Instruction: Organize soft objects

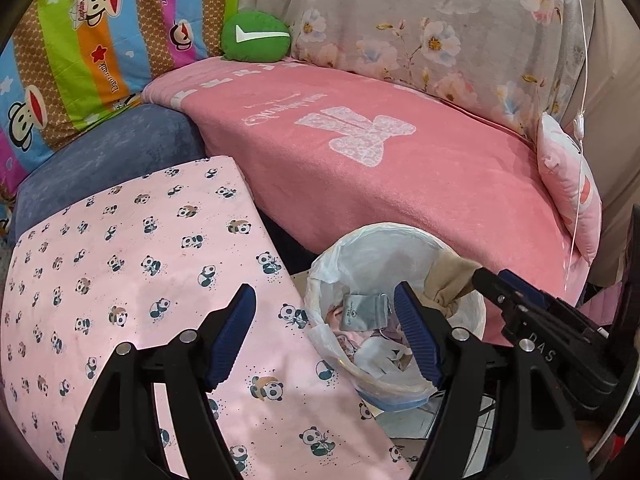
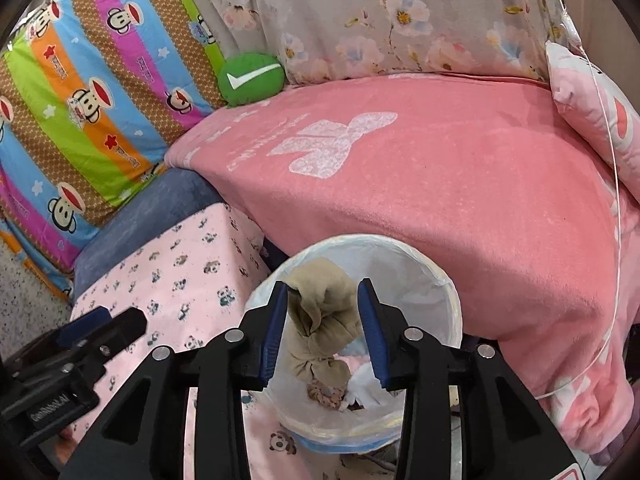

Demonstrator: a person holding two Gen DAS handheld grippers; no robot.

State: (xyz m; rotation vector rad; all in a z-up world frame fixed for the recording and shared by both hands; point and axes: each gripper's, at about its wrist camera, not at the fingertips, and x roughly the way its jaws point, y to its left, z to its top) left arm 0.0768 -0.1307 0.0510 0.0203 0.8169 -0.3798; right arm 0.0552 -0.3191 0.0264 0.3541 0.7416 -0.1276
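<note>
A white bag-lined bin [image 1: 380,229] [image 2: 424,276] stands between a panda-print sheet and a pink blanket. In it lie a grey sock [image 1: 366,310] and other pale soft items. A knotted tan cloth [image 2: 324,320] [image 1: 450,280] hangs over the bin's opening between the fingers of my right gripper [image 2: 323,283], whose jaws stand apart and loose around it. My left gripper [image 1: 325,288] is open over the bin's left rim and the sheet's edge, with nothing between its fingers. A green round cushion [image 1: 256,36] [image 2: 252,78] and a small pink pillow [image 1: 568,188] [image 2: 592,108] rest on the blanket.
The pink blanket [image 1: 400,184] covers the seat behind the bin. The panda sheet [image 1: 140,280] lies on a blue cushion [image 1: 120,152] to the left. A striped monkey quilt [image 1: 80,60] and floral fabric [image 1: 400,20] stand at the back. A thin white cord [image 1: 582,120] hangs at right.
</note>
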